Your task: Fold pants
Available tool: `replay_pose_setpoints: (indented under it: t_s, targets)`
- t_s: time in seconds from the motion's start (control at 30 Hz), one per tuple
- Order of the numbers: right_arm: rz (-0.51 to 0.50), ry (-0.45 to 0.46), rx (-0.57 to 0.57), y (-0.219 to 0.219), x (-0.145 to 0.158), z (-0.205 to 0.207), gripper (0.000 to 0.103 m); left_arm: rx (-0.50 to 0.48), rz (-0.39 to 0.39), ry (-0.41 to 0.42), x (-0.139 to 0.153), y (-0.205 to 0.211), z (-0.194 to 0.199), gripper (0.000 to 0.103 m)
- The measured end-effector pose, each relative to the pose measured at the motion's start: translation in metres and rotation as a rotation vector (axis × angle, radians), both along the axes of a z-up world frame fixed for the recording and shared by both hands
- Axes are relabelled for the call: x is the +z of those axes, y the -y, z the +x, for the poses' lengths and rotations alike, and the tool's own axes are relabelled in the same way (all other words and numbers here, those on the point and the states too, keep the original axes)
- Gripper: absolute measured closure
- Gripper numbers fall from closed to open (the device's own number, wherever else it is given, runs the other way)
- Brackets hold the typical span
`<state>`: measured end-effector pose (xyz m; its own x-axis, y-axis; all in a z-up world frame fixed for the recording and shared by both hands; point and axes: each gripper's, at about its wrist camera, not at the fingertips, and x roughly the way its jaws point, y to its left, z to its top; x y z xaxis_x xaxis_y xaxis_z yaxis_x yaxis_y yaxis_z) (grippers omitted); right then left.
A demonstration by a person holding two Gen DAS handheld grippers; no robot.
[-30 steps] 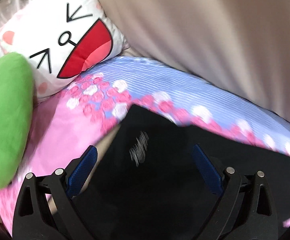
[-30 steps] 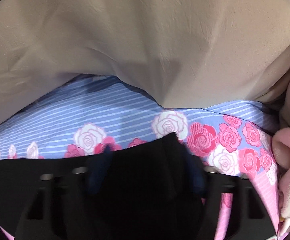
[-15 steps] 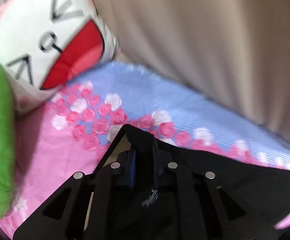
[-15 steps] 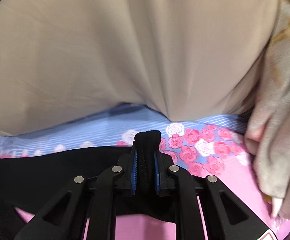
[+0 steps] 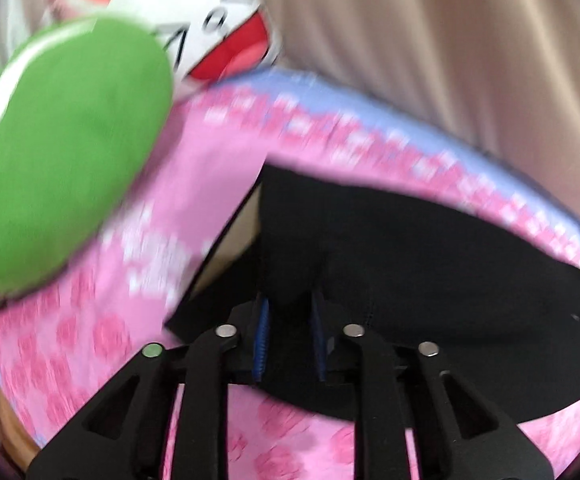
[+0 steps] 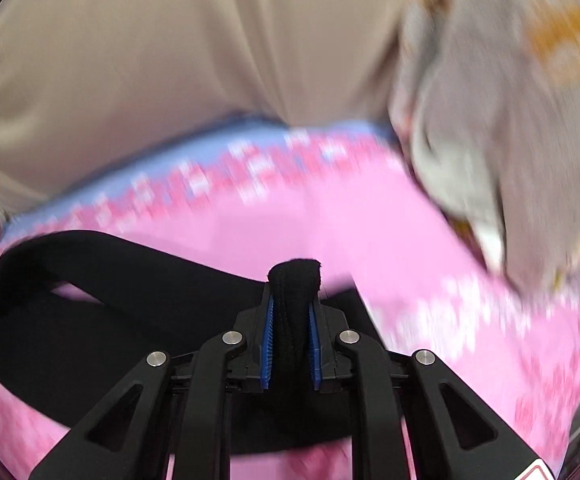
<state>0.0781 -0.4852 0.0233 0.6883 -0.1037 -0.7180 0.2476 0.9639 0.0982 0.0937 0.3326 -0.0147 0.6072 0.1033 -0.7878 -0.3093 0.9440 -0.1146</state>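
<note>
The black pants (image 5: 430,264) lie on a pink and blue rose-print bedsheet (image 5: 193,184). My left gripper (image 5: 289,320) is shut on a bunched edge of the pants, held above the sheet. In the right wrist view my right gripper (image 6: 292,312) is shut on another black fold of the pants (image 6: 294,280), which sticks up between the blue pads (image 6: 267,332). The rest of the pants (image 6: 89,304) hangs in a band to the left, lifted off the sheet (image 6: 370,232). Both views are motion blurred.
A green cushion (image 5: 65,144) and a white cartoon-face pillow (image 5: 217,28) sit at the left. A beige curtain (image 5: 450,48) hangs behind the bed and shows in the right wrist view (image 6: 169,48). A pale crumpled blanket (image 6: 502,128) lies at the right.
Both grippers went from open to shut on the pants' edge, then lifted it and pulled back from the curtain. More pink sheet shows below the cloth now.
</note>
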Motion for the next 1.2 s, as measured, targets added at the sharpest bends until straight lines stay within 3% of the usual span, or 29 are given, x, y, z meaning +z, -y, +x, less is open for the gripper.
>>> replay_pose_setpoints:
  t_s: [0.1,0.17,0.27,0.3,0.4,0.43,0.5,0.53,0.57,0.6,0.77,0.8,0.9,0.97,1.07,1.2]
  targets:
    - [-0.011,-0.014,-0.054,0.006,-0.017,-0.014,0.073,0.117,0.01,-0.018,-0.012,-0.004,-0.015,0.056]
    - [-0.021,0.017,-0.113,0.01,-0.012,-0.03,0.07,0.163,-0.085,0.037,-0.004,-0.005,-0.032,0.02]
    - [0.01,0.091,-0.153,0.008,0.003,-0.06,0.059,0.169,-0.259,0.109,0.006,-0.002,-0.043,0.008]
    - [0.022,0.122,-0.162,0.005,0.008,-0.07,0.055,0.162,-0.306,0.11,0.005,-0.001,-0.039,0.008]
    - [0.051,0.147,-0.136,-0.011,0.01,-0.084,0.053,0.155,-0.434,0.064,-0.012,0.0,-0.014,0.008]
    - [0.061,0.147,-0.114,-0.021,0.008,-0.086,0.053,0.169,-0.458,0.047,-0.02,0.001,-0.004,0.009]
    - [0.069,0.147,-0.086,-0.038,0.005,-0.09,0.053,0.181,-0.497,0.021,-0.031,0.002,0.009,0.023]
    - [0.08,0.146,-0.068,-0.048,0.003,-0.092,0.052,0.171,-0.513,0.012,-0.035,0.004,0.014,0.046]
    - [0.086,0.138,-0.055,-0.057,0.0,-0.093,0.052,0.162,-0.512,0.0,-0.036,0.005,0.016,0.08]
    - [0.083,0.134,-0.048,-0.062,-0.002,-0.094,0.052,0.166,-0.479,-0.021,-0.035,0.006,0.019,0.094]
    - [0.086,0.118,-0.009,-0.087,-0.006,-0.094,0.051,0.105,-0.478,0.079,0.014,-0.005,-0.024,0.094]
    - [0.098,0.121,-0.003,-0.089,-0.008,-0.096,0.046,0.109,-0.457,0.073,0.018,-0.009,-0.031,0.094]
    - [0.107,0.115,-0.014,-0.085,-0.018,-0.096,0.041,0.165,-0.379,-0.015,-0.006,-0.021,-0.037,0.094]
    - [0.164,0.085,-0.029,-0.077,-0.03,-0.087,0.041,0.186,-0.415,-0.077,-0.037,-0.022,-0.032,0.094]
    - [0.274,0.109,-0.023,-0.068,-0.03,-0.075,0.041,0.187,-0.381,-0.044,-0.037,-0.014,-0.033,0.094]
    - [0.35,0.108,-0.039,-0.051,-0.023,-0.04,0.031,0.194,-0.375,-0.053,-0.036,-0.01,-0.029,0.093]
